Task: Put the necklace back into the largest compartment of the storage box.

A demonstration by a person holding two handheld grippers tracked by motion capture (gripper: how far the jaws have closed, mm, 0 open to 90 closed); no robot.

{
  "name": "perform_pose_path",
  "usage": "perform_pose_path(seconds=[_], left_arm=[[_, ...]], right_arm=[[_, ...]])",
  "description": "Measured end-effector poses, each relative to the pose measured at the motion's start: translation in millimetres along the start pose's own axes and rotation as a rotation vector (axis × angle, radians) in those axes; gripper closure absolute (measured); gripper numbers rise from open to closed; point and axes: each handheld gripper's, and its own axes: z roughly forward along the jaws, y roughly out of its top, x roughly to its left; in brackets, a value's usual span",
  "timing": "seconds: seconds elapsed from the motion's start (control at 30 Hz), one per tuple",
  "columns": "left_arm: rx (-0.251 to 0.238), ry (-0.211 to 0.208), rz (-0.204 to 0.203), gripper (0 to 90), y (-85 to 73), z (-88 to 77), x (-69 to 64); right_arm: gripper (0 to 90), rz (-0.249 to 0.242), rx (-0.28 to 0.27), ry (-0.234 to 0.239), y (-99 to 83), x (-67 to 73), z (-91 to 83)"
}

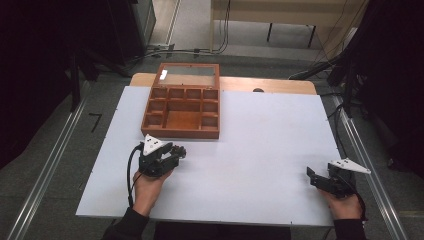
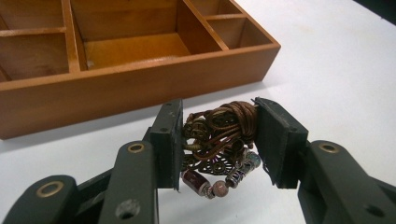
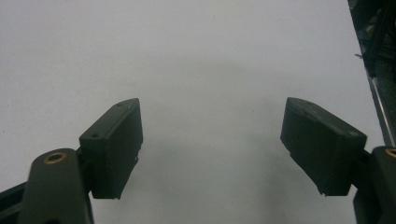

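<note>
Looking down from the high view, I have my left gripper (image 1: 176, 151) near the table's (image 1: 260, 145) front-left corner, just before the wooden box (image 1: 182, 101); my right gripper (image 1: 313, 176) sits near the front-right corner. Left gripper view: jaws clamp a bundled, probably leather-cord beaded bracelet (image 2: 218, 140), just off the table. Right gripper view: jaws spread wide, nothing between.

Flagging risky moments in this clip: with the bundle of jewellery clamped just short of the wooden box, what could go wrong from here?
1. The left gripper pinches a loose tangle of cord and beads; beads dangle below the pads and could snag the wooden box front wall.
2. The bunched cord may slip out in transit.
3. The right gripper rests open far away, so it gives no support.
</note>
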Motion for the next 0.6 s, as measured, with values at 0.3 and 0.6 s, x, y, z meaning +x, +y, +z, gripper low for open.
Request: perform_pose_path(seconds=[0.3, 0.6], left_arm=[[-0.002, 0.012, -0.007, 55.2, 6.9, 3.7, 4.9], [0.002, 0.027, 0.001, 55.2, 18.8, 11.9, 6.8]], right_arm=[[19.3, 0.000, 0.001, 0.002, 0.0, 0.0, 0.3], [19.3, -0.003, 0.002, 0.003, -0.1, 0.2, 0.9]])
